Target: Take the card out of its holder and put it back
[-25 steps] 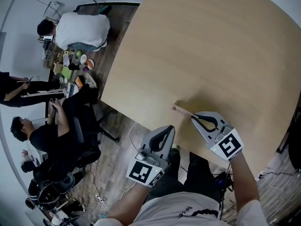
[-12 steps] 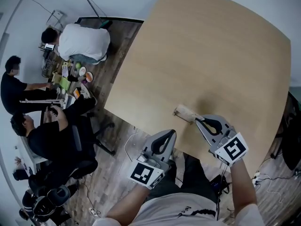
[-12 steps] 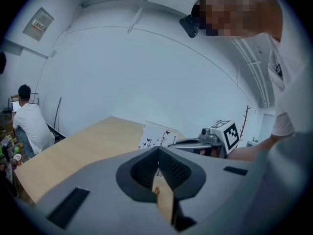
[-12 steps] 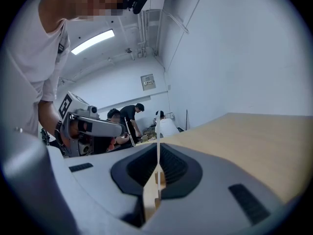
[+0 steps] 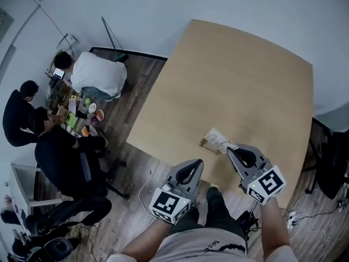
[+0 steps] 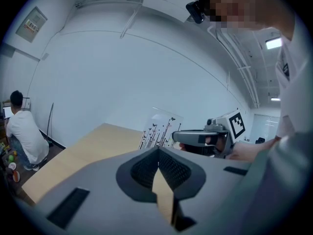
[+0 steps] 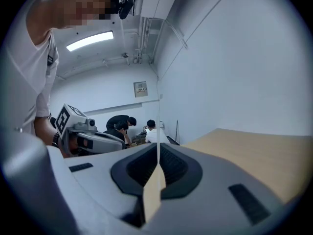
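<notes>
Light wood table (image 5: pixel 240 75); one small wooden card holder (image 5: pixel 205 143) sits on it, close to the near edge, right of centre.

Plain white walls (image 5: pixel 163 4) close round a big light wooden counter (image 5: pixel 240 75). Dark plank floor (image 5: pixel 122 127) runs along its left side, where a black office chair (image 5: pixel 86 167) stands and three people (image 5: pixel 98 72) crowd a cluttered low table (image 5: pixel 70 109). A strip light (image 7: pixel 90 40) glows on the ceiling.

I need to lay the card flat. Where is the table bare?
The table beyond the card and holder is bare to its far and side edges. Only the near edge is crowded: right gripper on the card, left gripper nearby.
</notes>
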Demonstrator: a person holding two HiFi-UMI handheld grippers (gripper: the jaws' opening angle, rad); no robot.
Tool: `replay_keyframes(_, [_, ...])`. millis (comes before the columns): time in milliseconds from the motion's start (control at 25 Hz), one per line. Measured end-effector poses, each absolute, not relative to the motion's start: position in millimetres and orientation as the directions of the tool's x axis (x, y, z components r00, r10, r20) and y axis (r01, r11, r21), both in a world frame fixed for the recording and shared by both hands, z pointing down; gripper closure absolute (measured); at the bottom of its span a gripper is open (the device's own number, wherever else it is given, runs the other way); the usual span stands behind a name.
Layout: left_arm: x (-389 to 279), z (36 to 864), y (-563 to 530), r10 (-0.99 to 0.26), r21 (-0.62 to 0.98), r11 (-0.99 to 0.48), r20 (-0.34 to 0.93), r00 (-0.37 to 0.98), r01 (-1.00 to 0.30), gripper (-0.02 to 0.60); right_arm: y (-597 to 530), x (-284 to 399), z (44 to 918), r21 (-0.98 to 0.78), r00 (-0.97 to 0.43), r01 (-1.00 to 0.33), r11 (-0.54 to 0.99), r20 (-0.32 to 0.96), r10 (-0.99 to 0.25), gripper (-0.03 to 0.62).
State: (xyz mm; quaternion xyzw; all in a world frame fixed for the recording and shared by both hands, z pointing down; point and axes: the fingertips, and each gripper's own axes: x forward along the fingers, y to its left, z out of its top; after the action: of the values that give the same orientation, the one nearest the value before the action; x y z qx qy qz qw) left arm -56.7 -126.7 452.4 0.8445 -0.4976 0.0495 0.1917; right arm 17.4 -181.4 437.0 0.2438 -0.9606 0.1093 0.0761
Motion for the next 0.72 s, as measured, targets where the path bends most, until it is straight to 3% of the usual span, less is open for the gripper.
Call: replay_keyframes(720, [-63.4,345.9,-46.4,-0.781,0.248,-0.571,0.130,0.611,-0.782,0.569,-77.8,18.2,311.0,-0.177,-0.805,-0.592,0.786,0.070,-0.589,0.569])
